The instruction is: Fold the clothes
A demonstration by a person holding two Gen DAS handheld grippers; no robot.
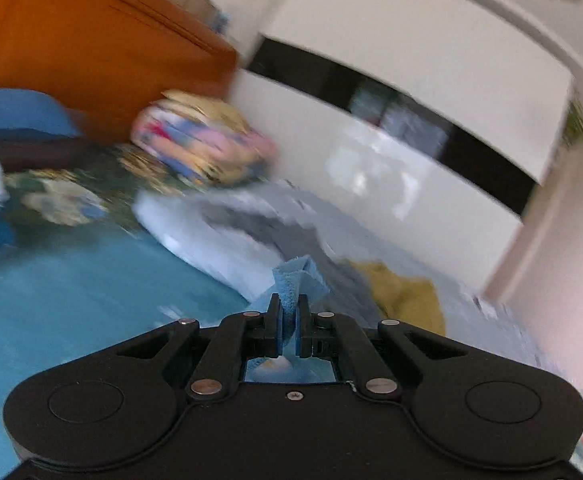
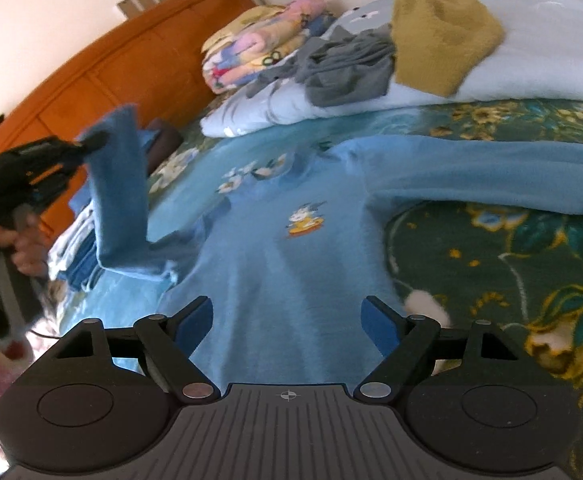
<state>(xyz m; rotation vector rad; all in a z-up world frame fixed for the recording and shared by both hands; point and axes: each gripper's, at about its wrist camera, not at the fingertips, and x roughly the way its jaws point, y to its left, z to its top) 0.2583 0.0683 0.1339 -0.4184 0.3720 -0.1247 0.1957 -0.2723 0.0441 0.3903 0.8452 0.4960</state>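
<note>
Floral bedspread [image 2: 511, 240], orange headboard [image 2: 131, 64]

A light blue sweatshirt [image 2: 291, 248] with a small cartoon print on its chest is lying flat on the bed, one sleeve stretching toward 3 o'clock, the other sleeve [image 2: 121, 184] rising at 9 o'clock.

left wrist: low, faces wall across bed | right wrist: above bed, faces headboard [image 2: 103, 76] | shared: clothes pile [image 1: 291, 232]

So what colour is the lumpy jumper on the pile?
Mustard yellow jumper, clearest in the right wrist view.
</note>
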